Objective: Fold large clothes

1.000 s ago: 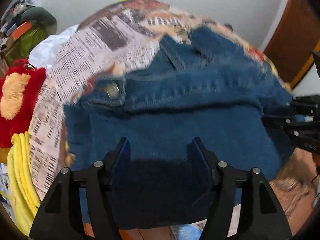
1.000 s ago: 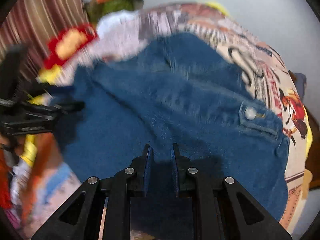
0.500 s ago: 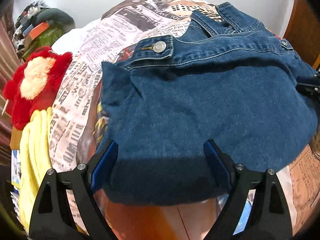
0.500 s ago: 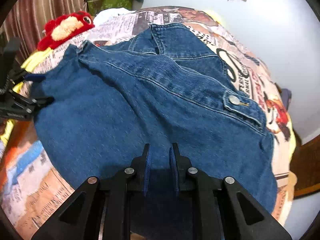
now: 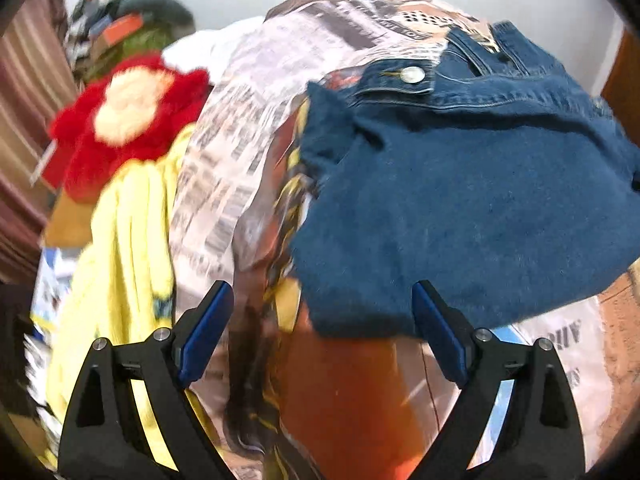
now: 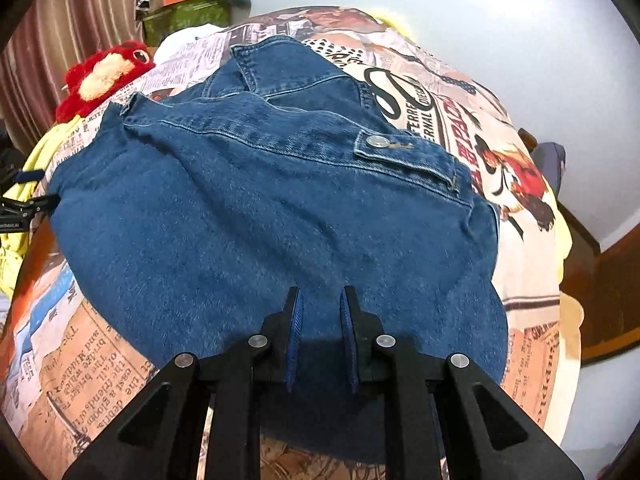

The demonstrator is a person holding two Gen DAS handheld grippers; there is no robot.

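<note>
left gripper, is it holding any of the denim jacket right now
No, the left gripper is spread wide open with only the printed bedspread between its fingers, and the denim jacket lies ahead, ungripped.

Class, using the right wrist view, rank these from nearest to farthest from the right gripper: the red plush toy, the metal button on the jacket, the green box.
1. Metal button, ahead and slightly right of the right gripper, on the denim jacket.
2. Red plush toy, far left on the bed.
3. Green box, beyond the toy, at the back.

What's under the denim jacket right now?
The denim jacket lies on a newspaper-print bedspread, which shows all around its edges. Whatever sits beneath the jacket's middle is covered. The right gripper is nearly closed over its near hem.
</note>
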